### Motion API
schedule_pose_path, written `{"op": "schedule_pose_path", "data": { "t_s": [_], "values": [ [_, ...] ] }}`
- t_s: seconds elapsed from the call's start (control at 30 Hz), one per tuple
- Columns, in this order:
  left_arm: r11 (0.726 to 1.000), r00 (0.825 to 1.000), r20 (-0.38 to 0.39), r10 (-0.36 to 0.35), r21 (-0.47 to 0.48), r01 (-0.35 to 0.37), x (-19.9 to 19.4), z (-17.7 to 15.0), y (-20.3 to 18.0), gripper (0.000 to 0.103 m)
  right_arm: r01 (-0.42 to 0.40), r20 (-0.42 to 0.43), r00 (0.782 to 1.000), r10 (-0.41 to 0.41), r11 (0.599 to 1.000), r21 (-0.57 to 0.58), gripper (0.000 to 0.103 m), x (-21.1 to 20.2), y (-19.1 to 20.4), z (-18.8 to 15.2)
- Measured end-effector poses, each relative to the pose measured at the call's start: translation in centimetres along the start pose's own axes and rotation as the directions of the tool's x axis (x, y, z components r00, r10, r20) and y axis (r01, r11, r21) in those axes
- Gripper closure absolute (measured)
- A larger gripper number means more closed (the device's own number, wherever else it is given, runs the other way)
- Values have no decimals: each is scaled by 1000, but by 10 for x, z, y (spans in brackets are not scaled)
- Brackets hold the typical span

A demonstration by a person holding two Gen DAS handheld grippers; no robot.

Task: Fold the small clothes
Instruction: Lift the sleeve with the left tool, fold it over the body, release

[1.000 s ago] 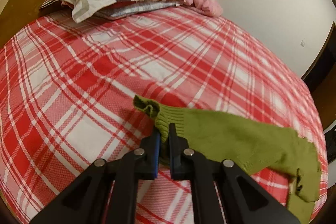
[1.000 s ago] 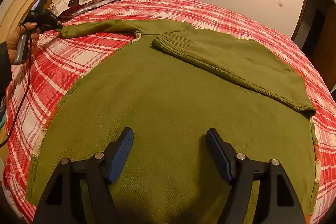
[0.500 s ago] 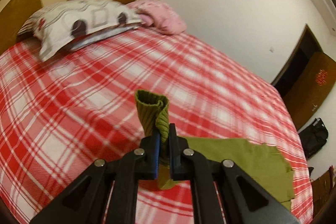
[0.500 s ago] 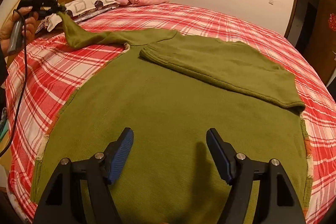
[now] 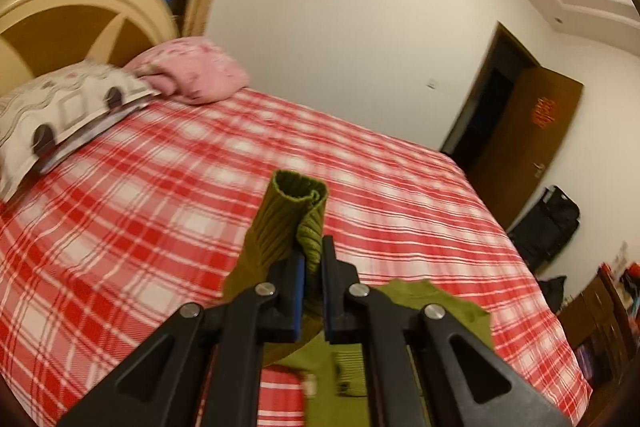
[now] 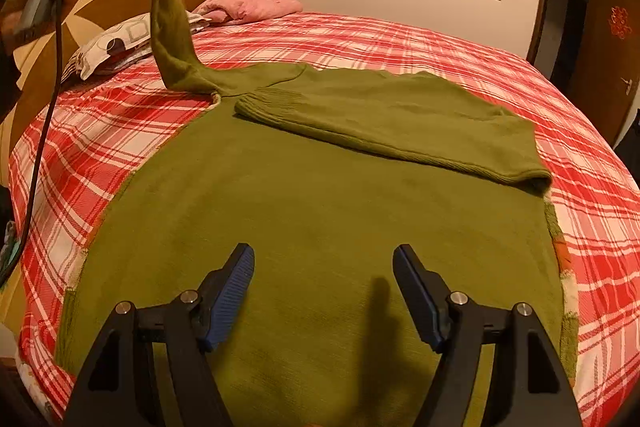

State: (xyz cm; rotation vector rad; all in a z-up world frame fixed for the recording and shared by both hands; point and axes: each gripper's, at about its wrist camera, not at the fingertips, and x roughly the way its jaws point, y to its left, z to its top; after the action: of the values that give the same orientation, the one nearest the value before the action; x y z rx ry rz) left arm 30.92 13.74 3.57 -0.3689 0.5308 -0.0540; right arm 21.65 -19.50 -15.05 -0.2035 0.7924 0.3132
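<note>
Olive-green sweater (image 6: 320, 207); bed (image 6: 460, 47) in red-and-white plaid; pink pillow (image 5: 192, 75); white pillow (image 5: 60, 115) with grey-brown shapes.

A bed (image 6: 400, 39) in red plaid carries a spread green sweater (image 6: 320, 211), with a patterned pillow (image 5: 60, 115) and a pink pillow (image 5: 196, 77) at its head.

Your sweater (image 6: 320, 195): matt green knit, ribbed at cuff (image 5: 298, 211). Beneath sweater, bedsheet (image 6: 460, 51): red-white woven cloth. Gripper fingers (image 6: 230, 293): matt black plastic w/ ridged blue pads. Behind sweater, headboard (image 6: 120, 7): smooth wood.
</note>
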Motion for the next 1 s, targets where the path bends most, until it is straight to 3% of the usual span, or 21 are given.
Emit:
{"op": "schedule_pose_path", "data": {
  "t_s": [0.63, 1.0],
  "values": [
    [982, 979, -117, -169, 63, 177, 55, -19, -141, 96, 17, 7, 1000, -17, 993, 119, 31, -5, -49, -11],
    [977, 954, -230, -193, 43, 208, 118, -75, -202, 96, 16, -18, 1000, -14, 989, 150, 31, 7, -55, -18]
  ]
}}
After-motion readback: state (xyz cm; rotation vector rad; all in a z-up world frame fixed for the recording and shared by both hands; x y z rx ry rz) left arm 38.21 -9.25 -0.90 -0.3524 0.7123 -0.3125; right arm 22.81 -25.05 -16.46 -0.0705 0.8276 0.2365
